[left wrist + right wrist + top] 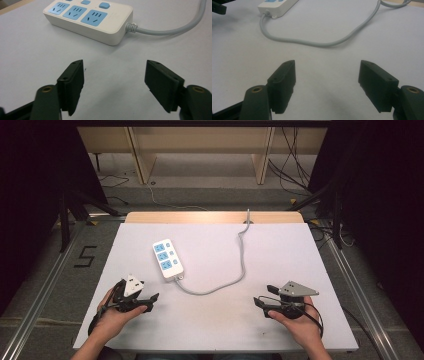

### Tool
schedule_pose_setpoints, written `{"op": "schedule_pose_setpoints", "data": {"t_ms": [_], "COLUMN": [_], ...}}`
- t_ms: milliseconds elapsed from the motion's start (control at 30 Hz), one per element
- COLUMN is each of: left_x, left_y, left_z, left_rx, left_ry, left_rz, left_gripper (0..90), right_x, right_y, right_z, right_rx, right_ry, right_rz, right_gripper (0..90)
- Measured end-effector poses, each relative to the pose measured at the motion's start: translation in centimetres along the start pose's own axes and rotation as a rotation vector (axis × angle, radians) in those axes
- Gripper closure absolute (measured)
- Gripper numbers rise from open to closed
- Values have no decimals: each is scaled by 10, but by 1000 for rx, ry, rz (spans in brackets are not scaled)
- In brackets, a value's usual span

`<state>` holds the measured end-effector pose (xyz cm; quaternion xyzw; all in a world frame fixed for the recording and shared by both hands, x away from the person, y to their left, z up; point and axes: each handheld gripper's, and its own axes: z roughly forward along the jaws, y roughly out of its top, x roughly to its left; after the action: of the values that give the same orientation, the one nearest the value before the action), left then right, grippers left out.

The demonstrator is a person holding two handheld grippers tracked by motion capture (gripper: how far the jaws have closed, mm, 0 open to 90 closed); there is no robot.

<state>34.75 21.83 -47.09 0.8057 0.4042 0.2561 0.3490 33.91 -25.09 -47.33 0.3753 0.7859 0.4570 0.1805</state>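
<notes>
One white plastic power strip [167, 259] with three blue sockets, three small blue buttons, lying flat on pale grey table sheet [280, 250], left of centre. One grey cable [235, 270] curving from its near end to table's far edge. Two black two-jaw grippers: left gripper [113, 82] jaws spread, nothing between, strip just ahead. Right gripper [325, 85] jaws spread, empty, well apart from strip.

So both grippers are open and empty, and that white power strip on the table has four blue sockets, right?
Nearly. The power strip has three blue sockets, not four; the high view shows all three in a row. The rest holds: the left gripper and right gripper are open and empty.
</notes>
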Motion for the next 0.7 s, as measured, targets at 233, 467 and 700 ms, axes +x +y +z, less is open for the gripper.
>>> {"op": "schedule_pose_setpoints", "data": {"t_ms": [233, 467, 700], "left_x": [2, 1, -1], "left_y": [5, 17, 39], "left_z": [-7, -6, 6], "left_rx": [-3, 17, 51], "left_ry": [12, -31, -66], "left_rz": [-3, 10, 13], "left_gripper": [821, 895, 896], "right_x": [1, 2, 1], "right_y": [0, 1, 0], "right_z": [0, 1, 2], "right_rx": [-1, 1, 4], "right_ry": [-6, -3, -4], "right_rz": [1, -1, 2], "right_gripper": [310, 310, 308]}}
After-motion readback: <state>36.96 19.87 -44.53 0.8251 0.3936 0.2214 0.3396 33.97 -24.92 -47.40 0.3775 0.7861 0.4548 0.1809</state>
